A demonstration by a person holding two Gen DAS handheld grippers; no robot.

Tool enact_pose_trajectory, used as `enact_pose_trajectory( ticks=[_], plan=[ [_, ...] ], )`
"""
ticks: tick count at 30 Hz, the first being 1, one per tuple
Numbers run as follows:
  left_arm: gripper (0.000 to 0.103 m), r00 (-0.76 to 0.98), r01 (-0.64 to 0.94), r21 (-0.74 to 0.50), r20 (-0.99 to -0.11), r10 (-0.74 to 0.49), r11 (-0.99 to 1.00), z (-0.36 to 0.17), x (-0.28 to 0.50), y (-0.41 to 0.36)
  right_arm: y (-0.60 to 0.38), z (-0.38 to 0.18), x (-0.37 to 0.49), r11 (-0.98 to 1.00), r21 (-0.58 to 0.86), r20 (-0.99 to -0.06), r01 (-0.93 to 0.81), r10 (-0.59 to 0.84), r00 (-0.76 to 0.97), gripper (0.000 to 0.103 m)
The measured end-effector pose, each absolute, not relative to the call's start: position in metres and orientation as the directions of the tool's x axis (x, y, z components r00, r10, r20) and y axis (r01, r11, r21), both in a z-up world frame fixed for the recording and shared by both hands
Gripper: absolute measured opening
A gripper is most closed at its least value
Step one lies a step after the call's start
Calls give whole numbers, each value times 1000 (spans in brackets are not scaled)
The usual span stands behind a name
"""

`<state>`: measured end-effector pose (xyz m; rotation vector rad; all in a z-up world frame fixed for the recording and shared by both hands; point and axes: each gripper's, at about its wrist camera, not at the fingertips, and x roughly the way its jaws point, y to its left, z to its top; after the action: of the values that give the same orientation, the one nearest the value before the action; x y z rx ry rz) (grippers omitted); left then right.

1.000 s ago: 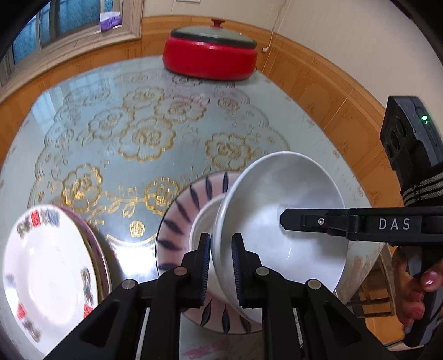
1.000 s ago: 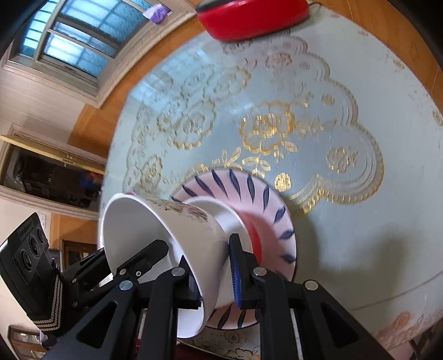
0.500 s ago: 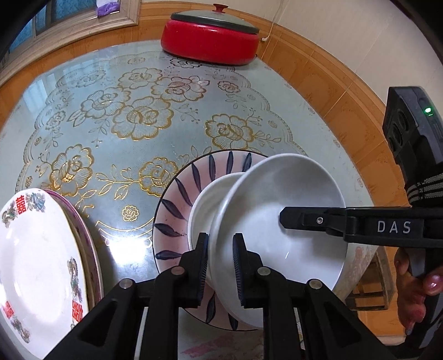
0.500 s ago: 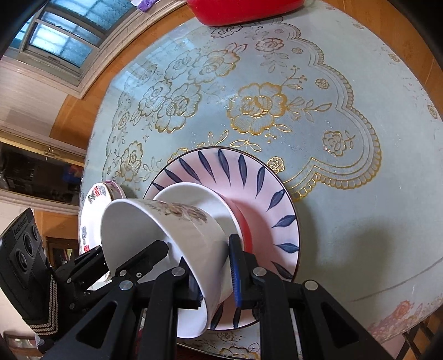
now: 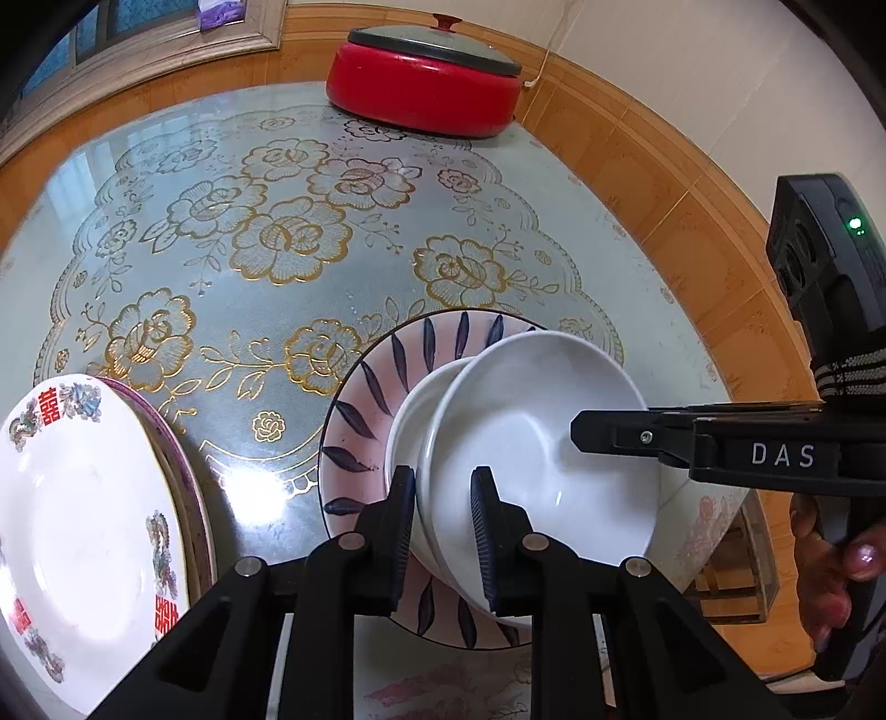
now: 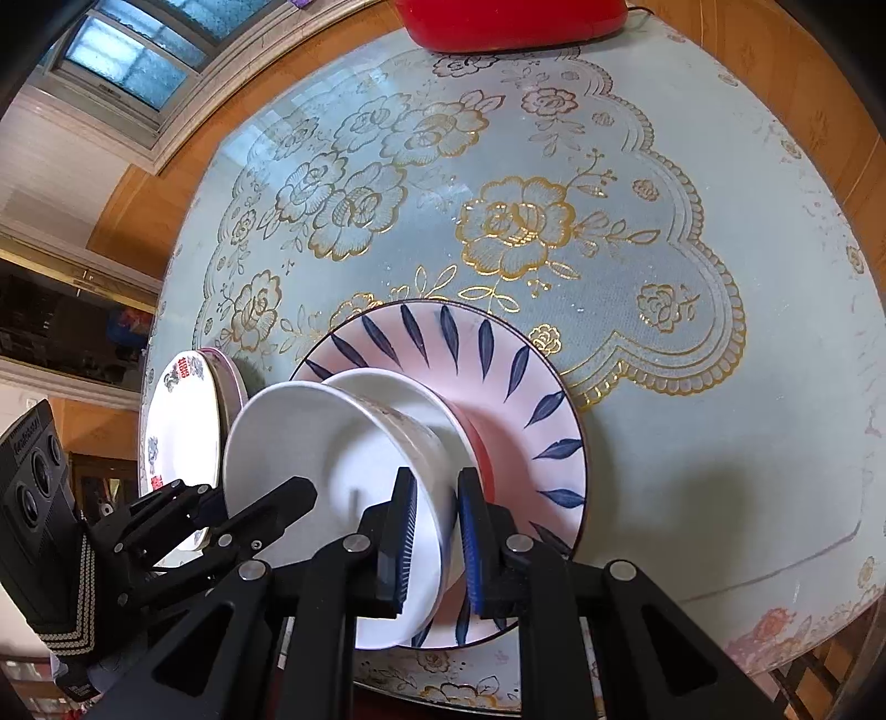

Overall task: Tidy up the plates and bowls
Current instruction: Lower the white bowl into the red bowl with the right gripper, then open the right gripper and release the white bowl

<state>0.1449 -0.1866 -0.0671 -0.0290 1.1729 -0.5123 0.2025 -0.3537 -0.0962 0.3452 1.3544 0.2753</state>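
Both grippers, left gripper (image 5: 443,526) and right gripper (image 6: 434,531), grip one of two bowls (image 5: 531,443).

Table (image 5: 166,232): round, with a glossy pale blue-grey top that reflects window light.
Cloth (image 6: 637,183): scalloped lace mat under the glass, patterned with gold roses.
Wall (image 5: 692,72): cream above, with tan wood-look panelling (image 5: 664,183) along the lower part behind the table.
Window (image 6: 138,61): frosted panes in a pale wooden frame, daylight coming through.
Pot (image 5: 423,83): red with a grey lid, at the table's far edge by the wall.
Cord (image 5: 548,52): thin, running up the wall near the pot.
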Motion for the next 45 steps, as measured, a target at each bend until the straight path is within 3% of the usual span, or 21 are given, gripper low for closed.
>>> enact_pose_trajectory(
  ticks=[3,5,13,29,41,45],
  plan=[
    [31,291,364,-294,-866,-408,884,-63,144,-184,-355,-94,202,919,393,-901,0,385,197,15],
    [44,309,367,-289,-859,-408,884,-59,143,-183,-355,-93,203,925,380,-906,-6,373,203,18],
    [45,334,341,-292,-851,-405,894,-56,146,-176,-359,-94,201,925,379,-907,5,371,197,18],
    [50,417,352,-108,-871,-259,930,-65,135,-176,-355,-112,191,924,382,-912,26,373,173,19],
    [50,404,361,-95,-881,-247,928,-71,136,-182,-351,-116,199,940,342,-912,-15,335,234,18],
    [56,408,358,-92,-879,-245,929,-71,136,-183,-353,-118,202,938,347,-908,-9,338,248,18]
  ],
)
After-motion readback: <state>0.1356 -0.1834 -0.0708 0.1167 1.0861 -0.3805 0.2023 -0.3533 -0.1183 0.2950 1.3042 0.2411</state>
